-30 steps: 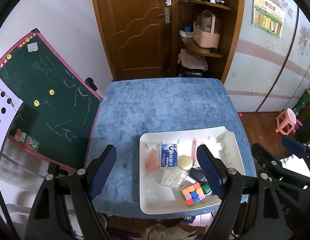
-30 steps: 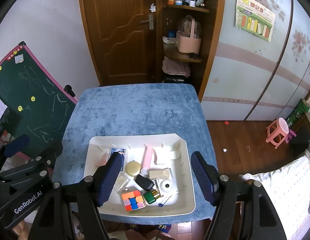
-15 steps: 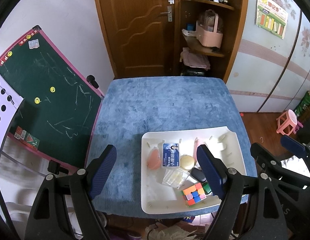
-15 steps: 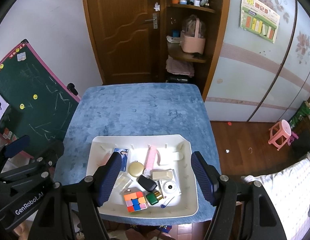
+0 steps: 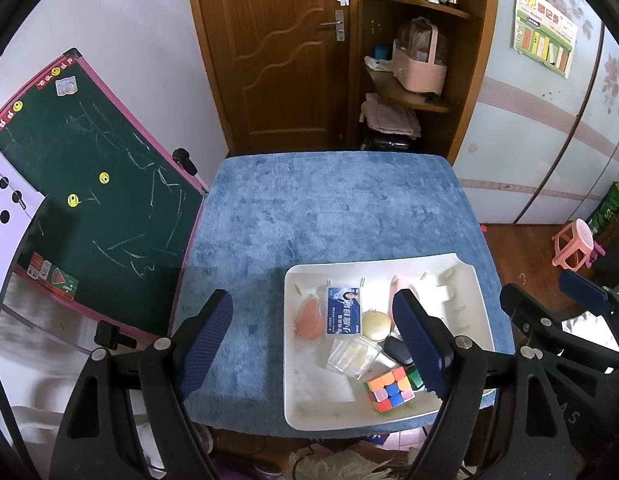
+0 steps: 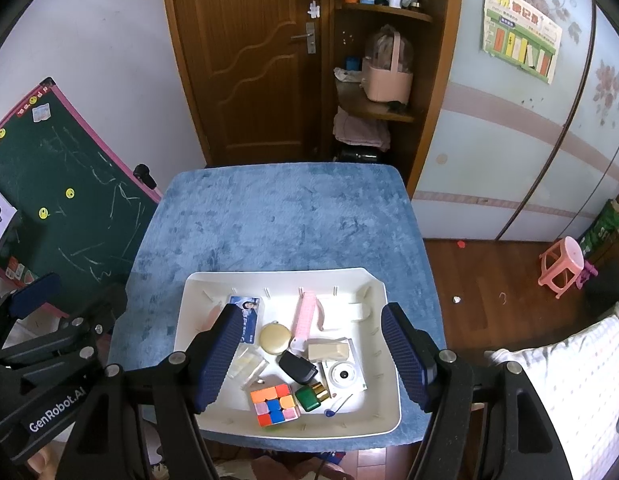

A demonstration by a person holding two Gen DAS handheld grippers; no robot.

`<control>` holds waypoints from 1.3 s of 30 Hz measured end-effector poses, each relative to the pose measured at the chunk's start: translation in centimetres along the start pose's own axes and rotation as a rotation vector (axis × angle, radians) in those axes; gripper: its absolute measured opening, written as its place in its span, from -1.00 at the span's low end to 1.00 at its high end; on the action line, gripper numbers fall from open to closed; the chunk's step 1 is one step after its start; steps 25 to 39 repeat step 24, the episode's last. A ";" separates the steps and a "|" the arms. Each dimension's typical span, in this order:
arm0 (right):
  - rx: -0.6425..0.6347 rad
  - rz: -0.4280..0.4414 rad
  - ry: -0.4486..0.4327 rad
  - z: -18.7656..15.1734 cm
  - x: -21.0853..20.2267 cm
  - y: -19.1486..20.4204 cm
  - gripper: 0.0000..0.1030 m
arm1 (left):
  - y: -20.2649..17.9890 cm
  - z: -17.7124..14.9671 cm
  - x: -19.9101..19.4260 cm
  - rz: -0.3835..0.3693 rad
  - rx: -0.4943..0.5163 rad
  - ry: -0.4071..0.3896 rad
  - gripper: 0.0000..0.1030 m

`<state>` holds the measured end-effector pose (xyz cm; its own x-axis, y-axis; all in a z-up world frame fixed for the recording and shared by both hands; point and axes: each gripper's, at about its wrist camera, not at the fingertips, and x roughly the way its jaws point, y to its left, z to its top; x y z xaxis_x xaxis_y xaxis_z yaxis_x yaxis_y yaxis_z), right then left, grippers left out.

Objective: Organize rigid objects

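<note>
In the left wrist view, the left gripper point(image 5: 311, 338) has its two dark blue ribbed fingers point(image 5: 205, 338) spread wide with nothing between them, only the fuzzy blue cloth of the table point(image 5: 309, 208) under the gap. The white plastic tray point(image 5: 290, 364) with rounded corners lies near the right finger, and this finger covers part of it. Just inside the right finger lie a flat blue card point(image 5: 343, 311), a round cream-coloured case point(image 5: 376, 325) and a clear plastic box point(image 5: 354, 358); a smooth orange egg-shaped piece point(image 5: 309, 318) is a little more toward the left finger. A puzzle cube point(image 5: 389, 390) with many coloured squares is below the right fingertip. Beyond the left finger stands a green chalkboard point(image 5: 89, 188) in a pink frame. In the right wrist view, the right gripper point(image 6: 313, 354) also has its fingers point(image 6: 217, 354) spread apart and pinches nothing; the tray point(image 6: 389, 408) lies between and under them. Between the fingers I see the same cream case point(image 6: 275, 338), a long pink ridged object point(image 6: 305, 316), a black rounded key fob point(image 6: 296, 366), a small green bottle point(image 6: 311, 396) with a gold cap, a white square device point(image 6: 343, 376) with a round lens, and the cube point(image 6: 274, 405). The card point(image 6: 247, 310) is partly hidden behind the left finger.
</note>
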<state>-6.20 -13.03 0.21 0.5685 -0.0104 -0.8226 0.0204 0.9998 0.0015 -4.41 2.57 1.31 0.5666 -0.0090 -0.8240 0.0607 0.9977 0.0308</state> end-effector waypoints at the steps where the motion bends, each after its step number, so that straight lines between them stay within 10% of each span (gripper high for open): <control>1: 0.000 0.000 0.000 0.0 0.0 0.0 0.40 | 0.0 0.0 0.0 0.000 0.000 0.000 0.64; 39: 0.019 -0.011 0.008 0.3 0.4 0.1 0.40 | -0.3 0.2 0.4 -0.006 0.003 0.009 0.64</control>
